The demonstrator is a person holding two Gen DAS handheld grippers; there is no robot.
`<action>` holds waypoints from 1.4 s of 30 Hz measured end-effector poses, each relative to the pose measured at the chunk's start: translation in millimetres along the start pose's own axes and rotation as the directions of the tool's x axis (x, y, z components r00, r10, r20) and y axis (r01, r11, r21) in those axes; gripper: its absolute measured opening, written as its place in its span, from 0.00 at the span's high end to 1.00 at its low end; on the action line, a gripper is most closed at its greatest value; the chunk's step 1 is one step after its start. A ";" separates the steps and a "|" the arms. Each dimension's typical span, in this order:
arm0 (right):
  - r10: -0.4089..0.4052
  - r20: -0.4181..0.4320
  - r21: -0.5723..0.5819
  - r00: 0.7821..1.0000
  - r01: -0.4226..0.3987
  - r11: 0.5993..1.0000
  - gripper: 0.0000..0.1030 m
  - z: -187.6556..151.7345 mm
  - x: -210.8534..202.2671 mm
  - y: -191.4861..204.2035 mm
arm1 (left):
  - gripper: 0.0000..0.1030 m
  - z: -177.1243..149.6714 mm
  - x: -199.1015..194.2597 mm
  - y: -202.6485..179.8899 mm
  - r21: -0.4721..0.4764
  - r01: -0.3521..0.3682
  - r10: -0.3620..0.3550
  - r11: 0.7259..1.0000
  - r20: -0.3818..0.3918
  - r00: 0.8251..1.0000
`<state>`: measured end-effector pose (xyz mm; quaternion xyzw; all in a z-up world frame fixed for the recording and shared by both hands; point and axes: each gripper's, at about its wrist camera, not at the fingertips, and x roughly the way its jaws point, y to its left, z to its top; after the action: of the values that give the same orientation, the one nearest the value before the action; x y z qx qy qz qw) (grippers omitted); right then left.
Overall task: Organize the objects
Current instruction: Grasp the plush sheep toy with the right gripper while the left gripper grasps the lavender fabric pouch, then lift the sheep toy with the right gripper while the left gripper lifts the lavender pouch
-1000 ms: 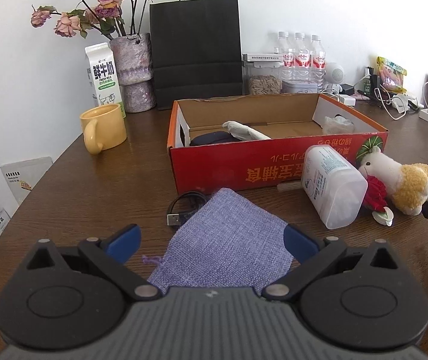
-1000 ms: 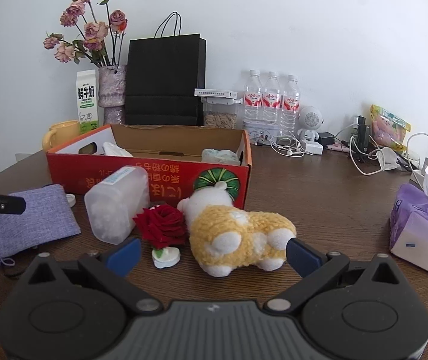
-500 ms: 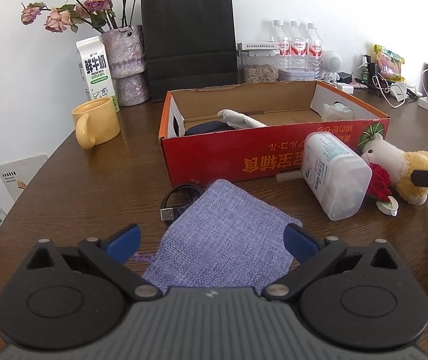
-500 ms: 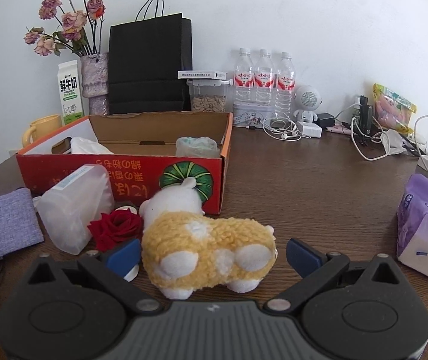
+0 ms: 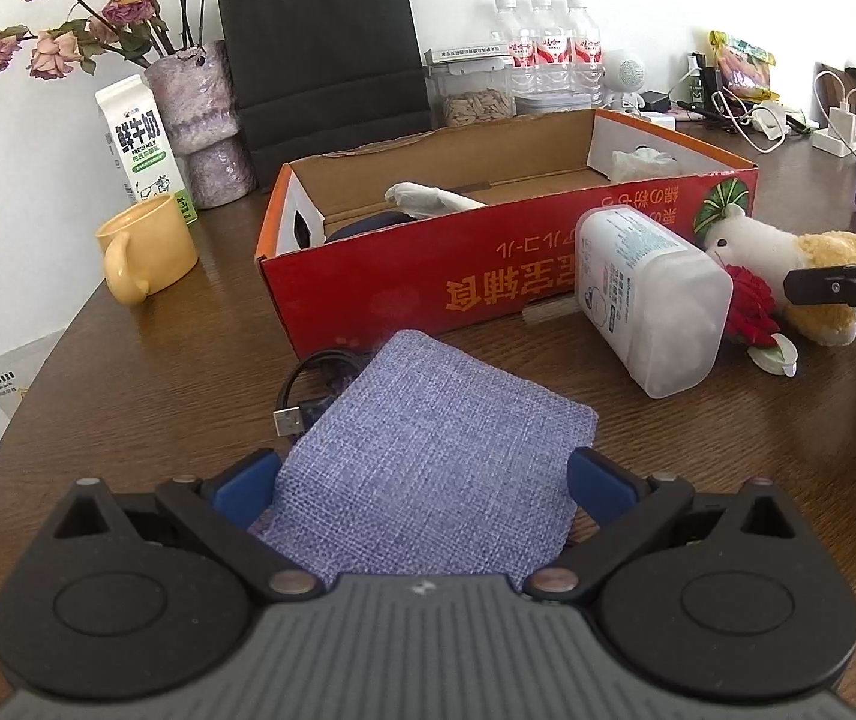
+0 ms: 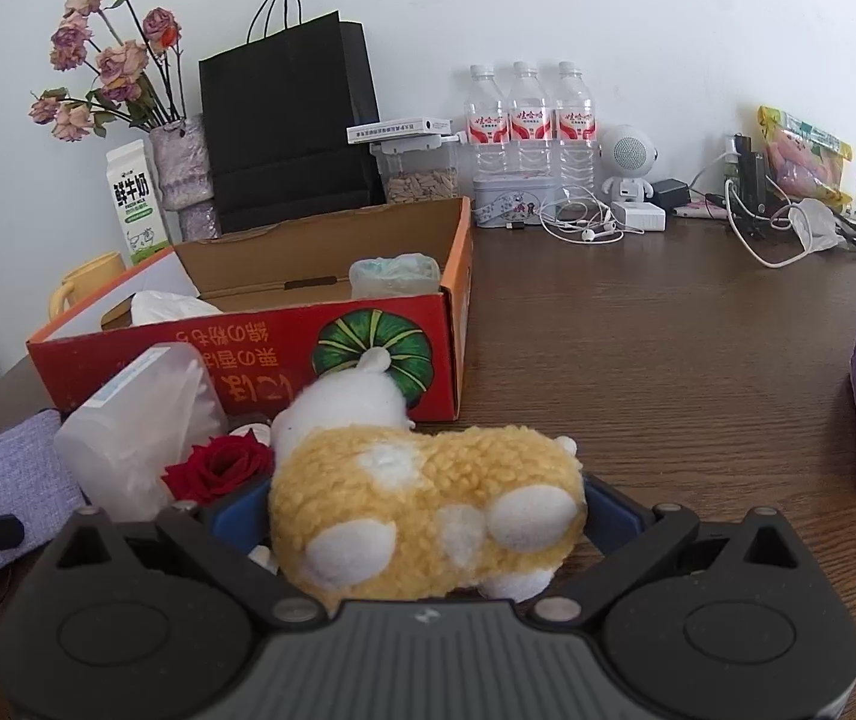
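Plush sheep (image 6: pixel 428 504) sits btwn the pads of the right claw (image 6: pixel 428 516), jaws spread wide and bracketing its body but not yet pinched, on the desk (image 6: pixel 667 372) just in front of the red box (image 6: pixel 332 342); left claw (image 5: pixel 422 486) is likewise spread, straddling the near end of the purple pouch (image 5: pixel 439 444), nothing gripped. To do it well imo: close right on the fat mid-body, not a leg, and lift straight up so it clears the red rose (image 6: pixel 218 468) and the plastic tub (image 6: pixel 140 420) touching its left side. Pouch lies flat, so left pads need to get low and pinch the fabric, and watch the USB cable (image 5: pixel 314 384) tucked under its far edge.
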<state>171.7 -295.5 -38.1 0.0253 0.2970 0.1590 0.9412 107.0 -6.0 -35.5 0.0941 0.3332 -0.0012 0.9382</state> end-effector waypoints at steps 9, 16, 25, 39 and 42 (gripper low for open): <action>-0.018 0.034 -0.021 0.999 0.019 1.000 0.07 -1.9 -6.9 5.5 | 0.00 -3.0 2.5 -1.7 0.022 0.005 -0.005 1.000 -0.009 1.000; -0.018 0.096 -0.026 0.995 0.021 0.999 0.08 -6.4 -20.9 9.9 | 0.00 -5.2 0.6 -2.3 0.057 0.028 -0.028 0.998 -0.002 1.000; -0.042 0.113 -0.003 0.993 0.043 0.999 0.08 -7.2 -24.5 8.4 | 0.00 -10.1 5.4 -1.7 0.052 0.042 -0.041 0.998 -0.006 0.999; -0.071 0.114 -0.008 0.991 0.073 0.997 0.08 -8.1 -24.6 12.4 | 0.04 -22.4 -3.7 -9.0 0.063 0.008 -0.012 0.998 0.067 0.998; -0.075 0.115 -0.012 0.990 0.077 0.997 0.08 -8.1 -24.9 13.3 | 0.13 -24.9 -7.3 -12.5 0.072 -0.004 -0.003 0.997 0.087 0.996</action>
<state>144.1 -291.1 -29.2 0.0151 0.2417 0.1236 0.9623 84.9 -14.3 -52.0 0.1279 0.2918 -0.0170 0.9477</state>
